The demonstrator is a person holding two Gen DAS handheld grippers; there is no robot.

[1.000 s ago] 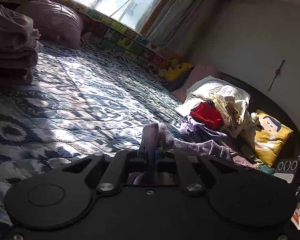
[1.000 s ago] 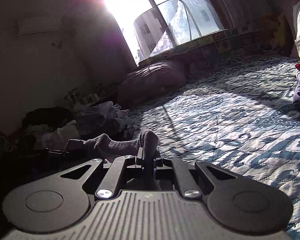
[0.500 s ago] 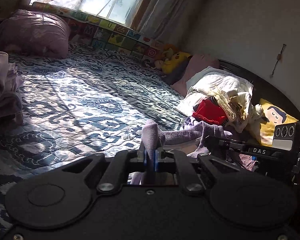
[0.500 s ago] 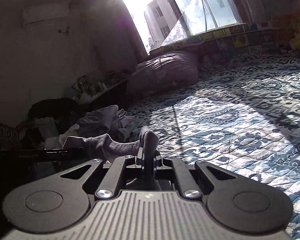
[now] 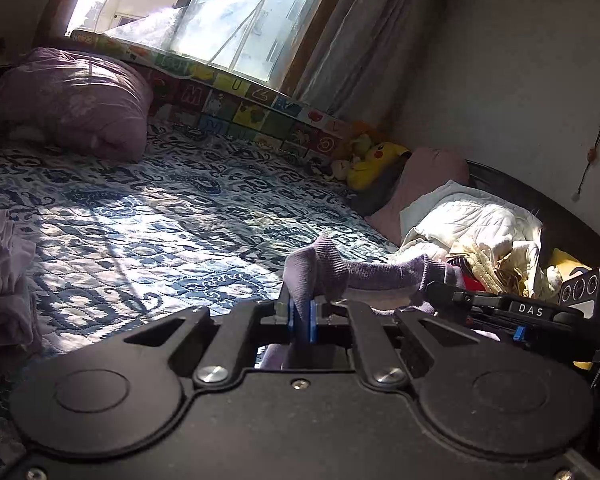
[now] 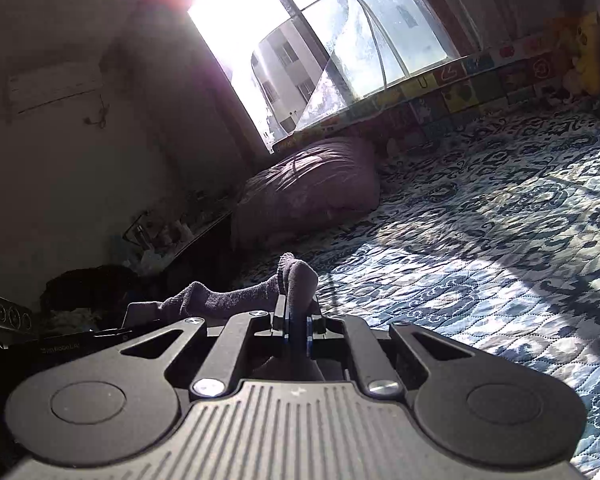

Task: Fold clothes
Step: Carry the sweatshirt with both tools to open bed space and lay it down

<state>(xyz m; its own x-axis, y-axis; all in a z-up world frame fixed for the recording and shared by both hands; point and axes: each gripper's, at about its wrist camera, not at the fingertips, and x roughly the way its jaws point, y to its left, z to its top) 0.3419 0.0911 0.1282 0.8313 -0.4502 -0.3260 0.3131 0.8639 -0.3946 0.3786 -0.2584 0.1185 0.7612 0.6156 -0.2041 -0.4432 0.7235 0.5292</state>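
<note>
Left wrist view: left gripper (image 5: 302,316) clamped on one end of a purple sock (image 5: 364,274); right gripper (image 6: 297,326) pinches the other end above the patterned bed (image 6: 500,240); no containers

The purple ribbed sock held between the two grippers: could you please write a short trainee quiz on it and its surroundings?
1. True or false: the left gripper and the right gripper are both shut on the purple ribbed sock.
2. In the left wrist view, what lies nearest the yellow plush toy? A) the patchwork alphabet border B) a laundry basket C) a lamp
3. Fill in: the sock hangs above the blue and white patterned quilted ______.

Key: 1 true. 2 A. 3 bedspread.
</note>
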